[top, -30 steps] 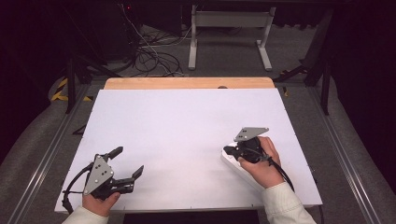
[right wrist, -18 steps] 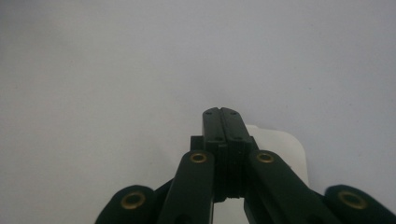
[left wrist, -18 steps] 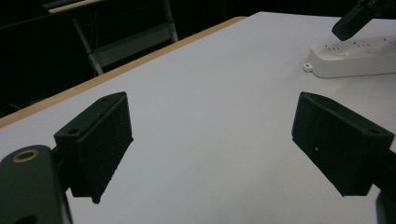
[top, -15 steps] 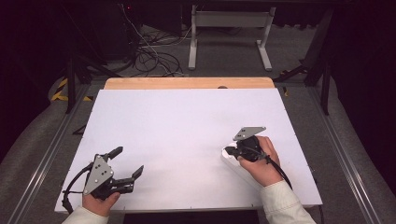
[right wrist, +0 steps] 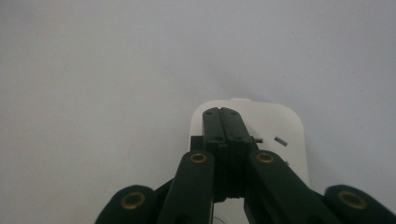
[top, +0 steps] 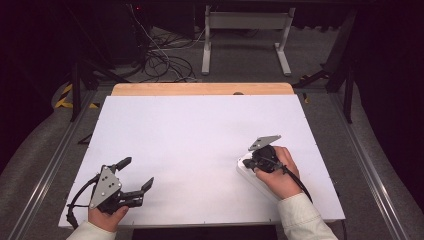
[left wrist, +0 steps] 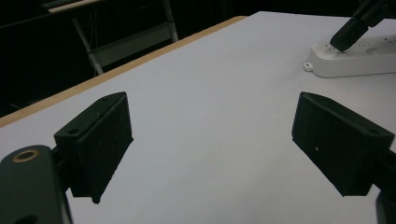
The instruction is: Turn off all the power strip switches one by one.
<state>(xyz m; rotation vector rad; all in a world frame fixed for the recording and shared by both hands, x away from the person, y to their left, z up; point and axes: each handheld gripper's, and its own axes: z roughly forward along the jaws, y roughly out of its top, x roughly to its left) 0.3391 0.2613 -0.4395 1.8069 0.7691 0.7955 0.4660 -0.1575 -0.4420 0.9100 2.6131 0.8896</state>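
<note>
White power strip (top: 250, 172) — under right gripper (top: 253, 163) (closed)

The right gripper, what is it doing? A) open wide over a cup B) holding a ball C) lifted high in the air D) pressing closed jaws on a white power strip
D: the right gripper has its jaws shut together, tip down on the white power strip on the table.

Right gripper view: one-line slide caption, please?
Right gripper, jaws closed, tips over the end of a white power strip on the white table.
</note>
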